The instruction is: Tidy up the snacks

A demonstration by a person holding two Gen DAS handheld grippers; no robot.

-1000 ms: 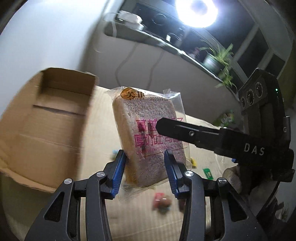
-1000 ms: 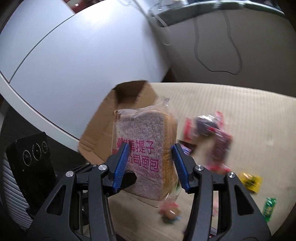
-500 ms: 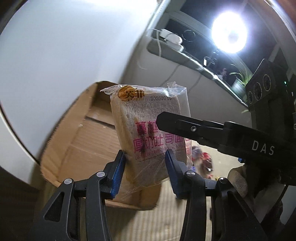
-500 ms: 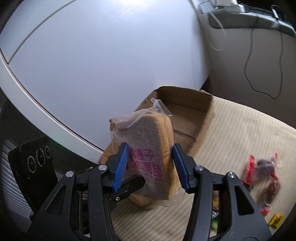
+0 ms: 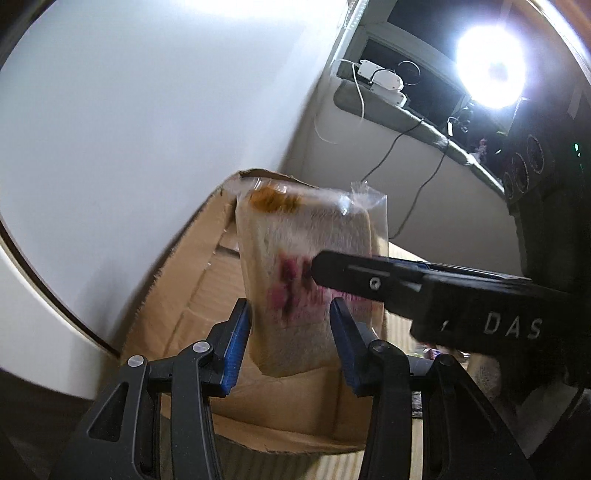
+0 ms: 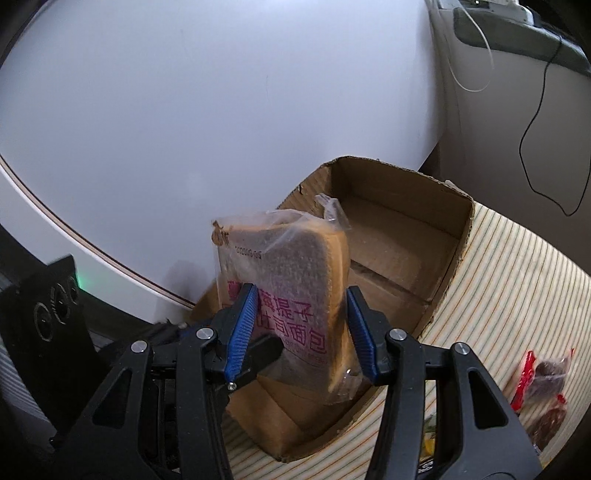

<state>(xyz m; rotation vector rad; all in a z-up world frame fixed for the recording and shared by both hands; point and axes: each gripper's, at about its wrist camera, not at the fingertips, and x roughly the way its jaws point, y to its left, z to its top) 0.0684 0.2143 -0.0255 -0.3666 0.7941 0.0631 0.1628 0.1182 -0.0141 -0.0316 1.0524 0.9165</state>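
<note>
I see a bright lamp point(image 5: 491, 68), a white power strip point(image 5: 382, 79) on a grey ledge point(image 6: 517, 35), black cable point(image 6: 532, 122) hanging below

A smooth white curved panel point(image 6: 221, 110) with a thin dark trim line is filling the view ahead and left of the hand-held gripper. A bright round lamp point(image 5: 489, 72) is glaring upper right above a grey ledge point(image 5: 406, 114) trailing black and white cables. A beige striped mat point(image 6: 517, 277) is spreading below, right.
</note>
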